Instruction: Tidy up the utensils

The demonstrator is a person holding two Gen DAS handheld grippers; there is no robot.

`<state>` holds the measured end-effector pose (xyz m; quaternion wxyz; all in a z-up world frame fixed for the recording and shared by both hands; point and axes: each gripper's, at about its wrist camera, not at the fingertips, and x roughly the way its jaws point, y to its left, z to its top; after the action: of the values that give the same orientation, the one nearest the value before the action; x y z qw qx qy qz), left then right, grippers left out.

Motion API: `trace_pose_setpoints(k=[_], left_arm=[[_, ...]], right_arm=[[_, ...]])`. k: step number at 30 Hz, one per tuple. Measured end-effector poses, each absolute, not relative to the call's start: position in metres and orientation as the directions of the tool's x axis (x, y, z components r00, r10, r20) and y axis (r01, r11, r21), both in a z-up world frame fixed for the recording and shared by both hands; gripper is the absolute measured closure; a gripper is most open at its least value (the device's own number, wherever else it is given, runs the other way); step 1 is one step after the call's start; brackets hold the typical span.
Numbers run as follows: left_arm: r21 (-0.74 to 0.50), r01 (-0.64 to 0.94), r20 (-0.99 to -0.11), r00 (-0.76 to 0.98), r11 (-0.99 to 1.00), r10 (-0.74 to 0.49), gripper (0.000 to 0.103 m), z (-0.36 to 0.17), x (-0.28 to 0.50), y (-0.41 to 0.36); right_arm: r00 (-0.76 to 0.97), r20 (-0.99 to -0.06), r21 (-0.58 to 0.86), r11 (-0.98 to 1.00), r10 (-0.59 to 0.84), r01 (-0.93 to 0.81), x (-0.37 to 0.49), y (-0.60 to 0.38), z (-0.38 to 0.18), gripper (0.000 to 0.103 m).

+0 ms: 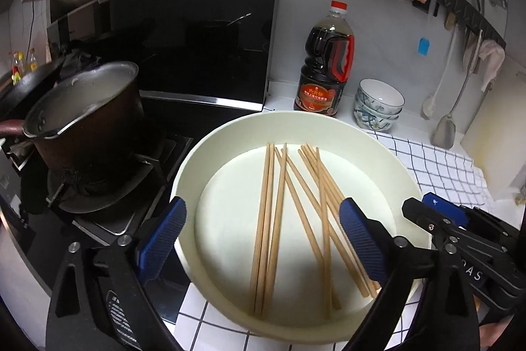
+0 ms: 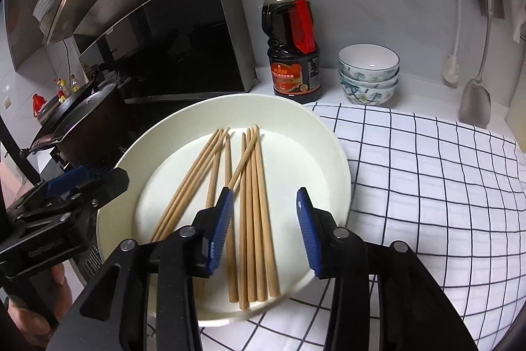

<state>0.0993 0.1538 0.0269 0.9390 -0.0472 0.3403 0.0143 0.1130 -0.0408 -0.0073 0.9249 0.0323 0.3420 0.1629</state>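
Several wooden chopsticks (image 1: 279, 219) (image 2: 253, 213) lie loose and partly crossed in a round cream tray (image 1: 197, 160) (image 2: 328, 153) on the counter. My left gripper (image 1: 263, 226) hangs over the tray's near side with its blue pads wide apart, open and holding nothing. My right gripper (image 2: 264, 213) is open above the right-hand bundle of chopsticks, its pads apart and touching none. Each gripper shows in the other's view: the right one (image 1: 440, 219) at the tray's right rim, the left one (image 2: 79, 186) at its left rim.
A dark pot (image 1: 85, 120) stands on the stove left of the tray. Behind are a soy sauce bottle (image 1: 325, 68) (image 2: 292, 45) and stacked patterned bowls (image 1: 378, 104) (image 2: 368, 74). A checked cloth (image 2: 427, 180) covers the counter to the right. Utensils hang on a wall rail (image 1: 460, 15).
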Motion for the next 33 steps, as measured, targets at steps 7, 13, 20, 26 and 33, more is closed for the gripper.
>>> trace_pose_setpoints(k=[7,13,20,26,33], left_arm=[[-0.049,-0.085,-0.648,0.761,0.995,0.033,0.006,0.027,0.089,0.15],[-0.062,-0.099,-0.674,0.738,0.993,0.032,0.006,0.023,0.088,0.148],[-0.013,-0.098,-0.674,0.736,0.995,0.064,0.006,0.021,0.085,0.141],[-0.026,-0.098,-0.669,0.741,0.995,0.056,0.006,0.025,0.081,0.142],[-0.013,-0.095,-0.661,0.747,0.995,0.063,0.006,0.026,0.078,0.138]], right_arm=[[0.73,-0.615,0.138,0.952,0.298,-0.273,0.098,-0.044,-0.008,0.05],[0.737,-0.614,0.131,0.958,0.281,-0.255,0.092,-0.052,-0.01,0.047],[0.727,-0.627,0.141,0.959,0.278,-0.246,0.091,-0.055,-0.014,0.043],[0.724,-0.63,0.15,0.958,0.282,-0.243,0.089,-0.056,-0.013,0.041],[0.725,-0.628,0.148,0.958,0.283,-0.245,0.085,-0.056,-0.012,0.04]])
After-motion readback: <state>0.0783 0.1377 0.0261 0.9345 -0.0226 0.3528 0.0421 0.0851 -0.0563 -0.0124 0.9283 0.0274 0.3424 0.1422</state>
